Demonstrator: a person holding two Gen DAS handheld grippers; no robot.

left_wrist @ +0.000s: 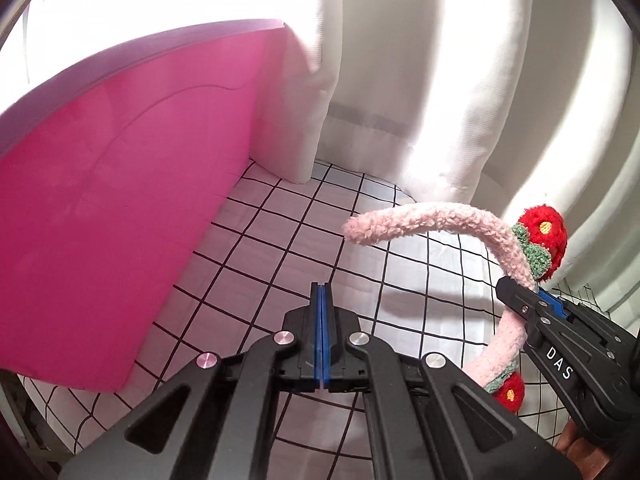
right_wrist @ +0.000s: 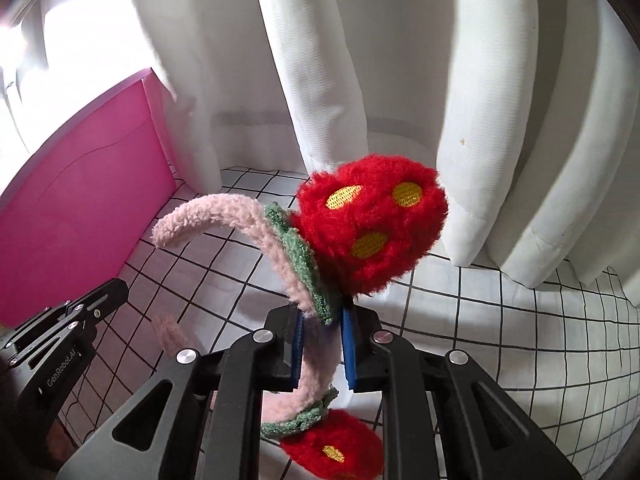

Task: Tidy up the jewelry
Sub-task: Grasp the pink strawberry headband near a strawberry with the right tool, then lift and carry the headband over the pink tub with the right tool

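Observation:
A fluffy pink headband point(right_wrist: 256, 240) with two red plush strawberries point(right_wrist: 372, 232) and green leaves is held in the air by my right gripper point(right_wrist: 322, 320), which is shut on the band between the strawberries. In the left wrist view the headband point(left_wrist: 432, 220) and the right gripper point(left_wrist: 524, 300) are at the right. My left gripper point(left_wrist: 321, 292) is shut and empty, low above the checked cloth, to the left of the headband. A pink box point(left_wrist: 120, 208) stands at the left, also in the right wrist view point(right_wrist: 80, 208).
A white cloth with a black grid point(left_wrist: 280, 248) covers the surface. White curtains point(right_wrist: 360, 60) hang close behind, down to the cloth. The left gripper point(right_wrist: 60, 340) shows at the lower left of the right wrist view.

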